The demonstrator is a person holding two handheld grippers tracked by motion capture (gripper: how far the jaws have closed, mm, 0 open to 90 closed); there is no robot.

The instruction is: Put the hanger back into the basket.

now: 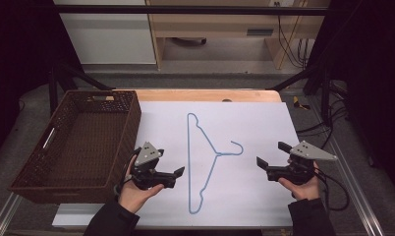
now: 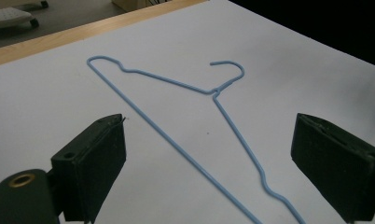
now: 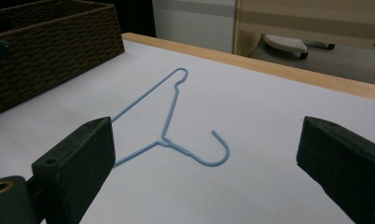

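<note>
Hanger (image 1: 204, 162) of thin blue wire lies flat on the white sheet (image 1: 254, 123), its long bar running away from the person and its hook curling toward the right gripper (image 1: 269, 162). The 2 grippers flank it, jaws spread wide and holding nothing. The left gripper (image 1: 176, 175) sits closer, just beside the long bar, near the empty wicker basket (image 1: 126, 123), and looks better placed for a first grab.
</note>
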